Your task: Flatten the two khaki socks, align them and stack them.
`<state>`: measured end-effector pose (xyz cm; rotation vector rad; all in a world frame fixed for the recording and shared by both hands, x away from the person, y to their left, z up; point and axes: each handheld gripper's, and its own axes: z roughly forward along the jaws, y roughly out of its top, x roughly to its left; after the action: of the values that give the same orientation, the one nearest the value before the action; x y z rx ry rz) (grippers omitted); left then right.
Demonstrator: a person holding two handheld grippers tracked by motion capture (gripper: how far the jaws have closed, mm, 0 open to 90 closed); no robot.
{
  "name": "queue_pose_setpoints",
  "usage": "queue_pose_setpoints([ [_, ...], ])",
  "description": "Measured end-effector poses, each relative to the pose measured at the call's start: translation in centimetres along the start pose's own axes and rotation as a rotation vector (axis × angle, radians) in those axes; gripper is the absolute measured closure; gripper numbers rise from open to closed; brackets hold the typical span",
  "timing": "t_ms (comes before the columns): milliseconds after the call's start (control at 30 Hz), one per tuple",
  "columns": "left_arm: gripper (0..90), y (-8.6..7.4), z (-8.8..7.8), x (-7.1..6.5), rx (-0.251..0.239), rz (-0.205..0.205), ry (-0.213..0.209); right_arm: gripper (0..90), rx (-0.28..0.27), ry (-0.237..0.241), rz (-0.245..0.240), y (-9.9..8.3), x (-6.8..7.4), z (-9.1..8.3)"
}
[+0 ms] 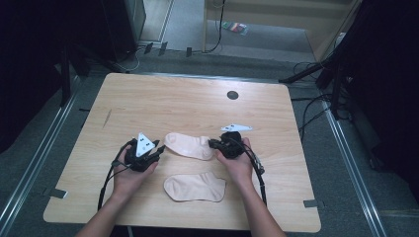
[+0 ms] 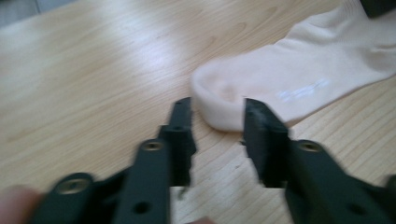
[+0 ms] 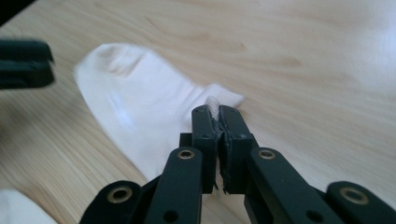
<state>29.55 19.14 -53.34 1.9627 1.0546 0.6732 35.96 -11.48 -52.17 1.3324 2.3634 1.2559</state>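
1. My right hand-held gripper [image 3: 218, 114] is clamped on the cuff of the upper sock [image 1: 188, 145], pinning it to the bench [image 1: 148, 98], I judge for straightening.
2. Left hand-held gripper [image 2: 217, 116], at 9 o'clock of it, stands parted around the toe, gripping nothing.
3. Lower sock [image 1: 194, 187] lies at 6 o'clock.

The setting is presenting as a lab or recording workspace rather than a home. A plain light-wood table [image 1: 197, 103] is standing alone on grey carpet [image 1: 237, 44], with black cables [image 1: 311, 106] trailing across the floor on the right and at the far side. Dark stands and equipment [image 1: 118, 24] are crowding the left and right edges.
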Motion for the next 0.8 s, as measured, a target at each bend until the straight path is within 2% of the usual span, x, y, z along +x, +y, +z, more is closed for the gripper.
queue_pose_setpoints([
  [67, 56.7, -0.3, -0.1, 0.9, -0.011, -0.038, -0.022, 70.8, 0.016, -0.05, 0.003, -0.5, -1.2, -0.1],
  [133, 53.4, -0.5, -0.2, 1.8, -0.027, -0.11, -0.046, 55.6, -0.003, -0.097, 0.005, -0.8, -2.2, -0.6],
  [167, 52.5, -0.5, -0.2, 2.1, -0.034, -0.139, -0.052, 51.8, -0.018, -0.103, 0.01, -1.0, -2.6, -0.9],
  [233, 52.2, -0.2, 0.1, 2.4, -0.043, -0.198, -0.069, 51.2, -0.052, -0.111, 0.023, -1.1, -3.0, -1.7],
  [300, 52.4, 0.1, 0.6, 2.5, -0.043, -0.236, -0.092, 52.7, -0.078, -0.102, 0.028, -1.2, -2.9, -2.2],
  [433, 54.2, 1.1, 1.9, 2.2, -0.029, -0.267, -0.12, 54.8, -0.105, -0.09, -0.011, -1.2, -2.0, -2.5],
  [500, 55.1, 1.5, 2.9, 2.1, -0.001, -0.288, -0.128, 55.3, -0.095, -0.086, -0.023, -1.3, -1.5, -2.1],
  [567, 54.5, 1.7, 3.7, 1.9, 0.031, -0.292, -0.137, 54.0, -0.065, -0.091, -0.028, -1.4, -1.2, -1.1],
  [633, 54.3, 1.7, 4.6, 1.7, 0.069, -0.295, -0.138, 51.4, -0.05, -0.103, -0.022, -1.5, -1.2, -0.4],
  [700, 56.3, 1.7, 5.2, 1.4, 0.097, -0.29, -0.136, 51.3, -0.045, -0.14, 0.0, -1.7, -1.3, 0.3],
  [800, 62.1, 1.7, 5.5, 1.2, 0.12, -0.288, -0.121, 57.7, -0.029, -0.112, 0.024, -1.8, -1.3, 0.9],
])
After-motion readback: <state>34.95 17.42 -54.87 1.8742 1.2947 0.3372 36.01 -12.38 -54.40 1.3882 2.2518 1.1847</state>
